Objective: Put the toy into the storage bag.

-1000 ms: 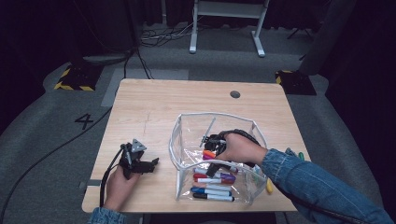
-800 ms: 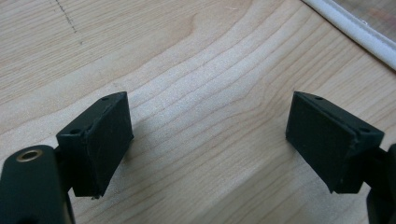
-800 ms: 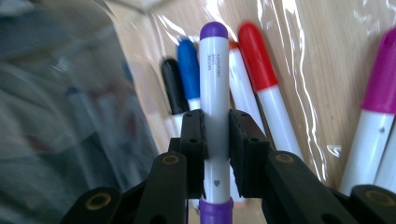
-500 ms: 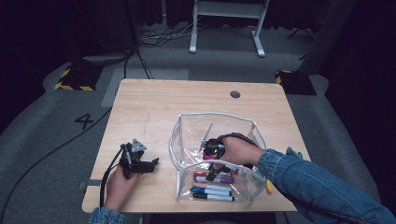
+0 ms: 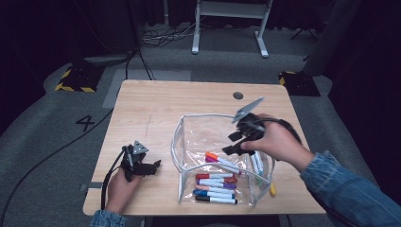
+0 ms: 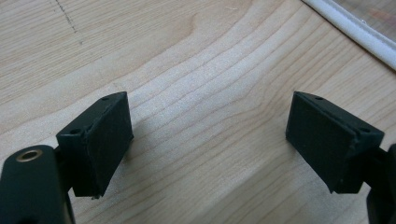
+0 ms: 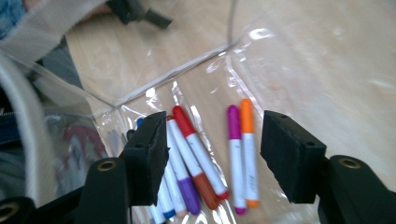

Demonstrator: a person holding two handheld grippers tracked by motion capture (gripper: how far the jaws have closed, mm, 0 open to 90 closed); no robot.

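Dropping markers into the clear pouch

Hovering above the pouch's open mouth, the right gripper (image 5: 235, 142) has just been spreading its fingers (image 7: 147, 151), and nothing sits between them; the orange marker (image 5: 222, 160) and its magenta neighbour (image 7: 234, 158) lie below on the clear pouch (image 5: 189, 137), likely just let go. More markers (image 5: 215, 189) crowd its near end. Resting on the worktop (image 5: 156, 101) beside the pouch, the left gripper (image 5: 147, 166) is spread and empty, apparently waiting

one clear pouch (image 5: 189, 137), two grippers, roughly ten markers (image 5: 215, 182), one table (image 5: 156, 104)
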